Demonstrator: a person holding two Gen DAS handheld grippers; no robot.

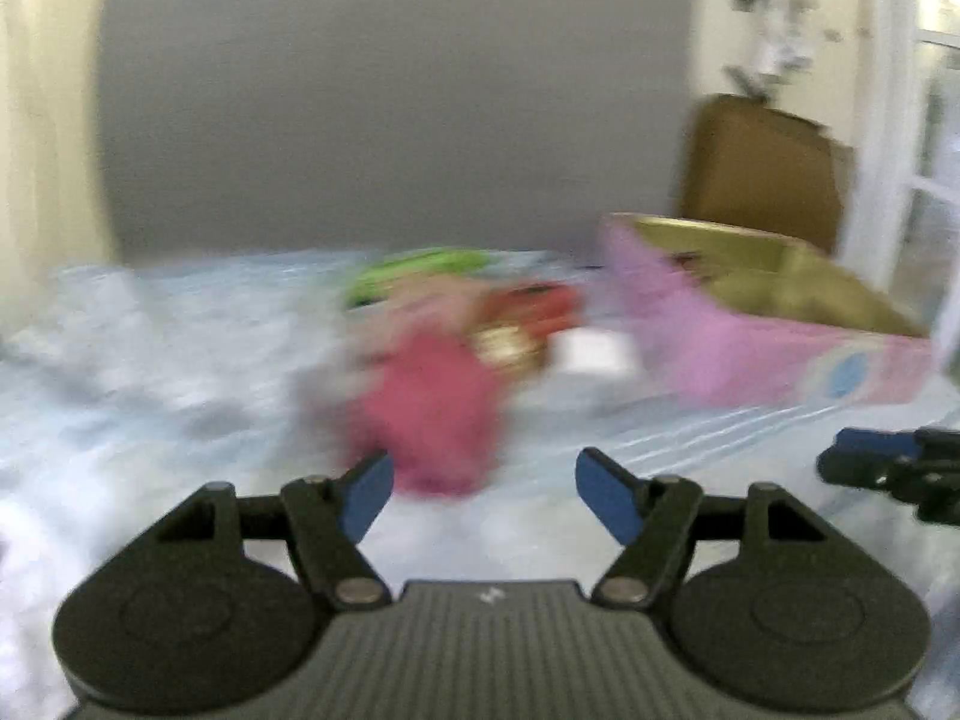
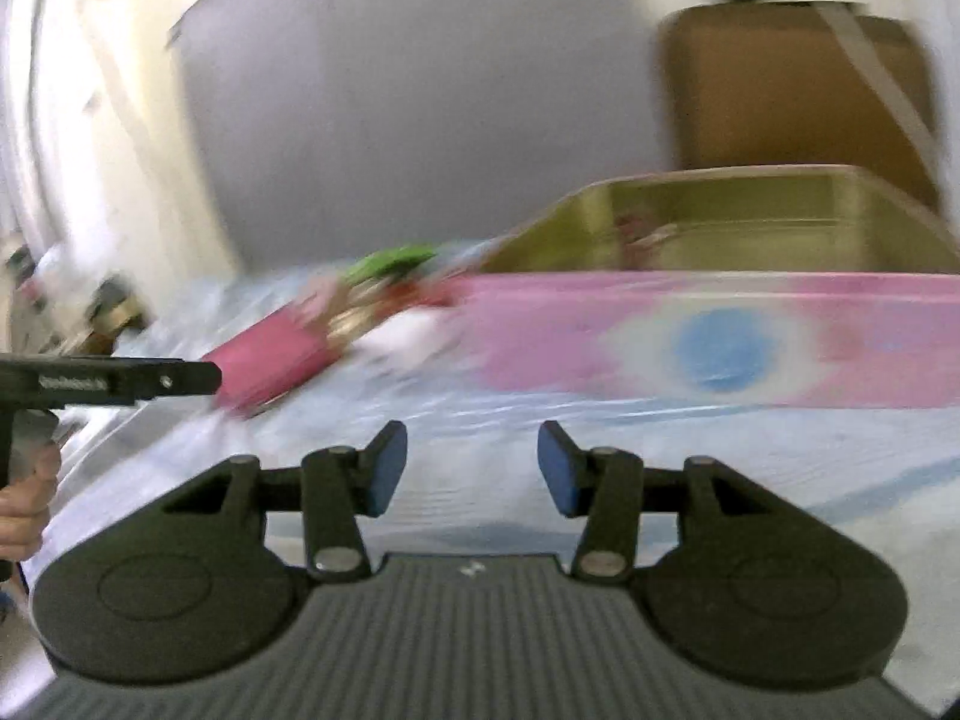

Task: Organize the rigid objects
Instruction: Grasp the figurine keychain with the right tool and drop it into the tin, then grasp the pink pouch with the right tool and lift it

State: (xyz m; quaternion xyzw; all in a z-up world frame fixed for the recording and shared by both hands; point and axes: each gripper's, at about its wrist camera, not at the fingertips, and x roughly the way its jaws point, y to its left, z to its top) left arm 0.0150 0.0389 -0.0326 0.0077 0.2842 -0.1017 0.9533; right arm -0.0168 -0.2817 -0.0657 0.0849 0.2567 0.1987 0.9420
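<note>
Both views are blurred by motion. A pink box (image 1: 774, 354) with a gold inside stands on the light blue bedsheet (image 1: 180, 360), at the right in the left wrist view and straight ahead as the pink box (image 2: 720, 342) in the right wrist view. Left of it lies a heap of small items: a magenta object (image 1: 432, 414), something red and gold (image 1: 522, 324), a white piece (image 1: 594, 351) and a green thing (image 1: 414, 270). My left gripper (image 1: 485, 495) is open just short of the magenta object. My right gripper (image 2: 472, 468) is open over bare sheet before the box.
A brown cardboard box (image 2: 792, 90) stands behind the pink box against a grey wall (image 1: 390, 102). The other gripper (image 1: 888, 468) shows at the right edge of the left wrist view. A hand (image 2: 24, 504) holding the left tool appears at the left of the right wrist view.
</note>
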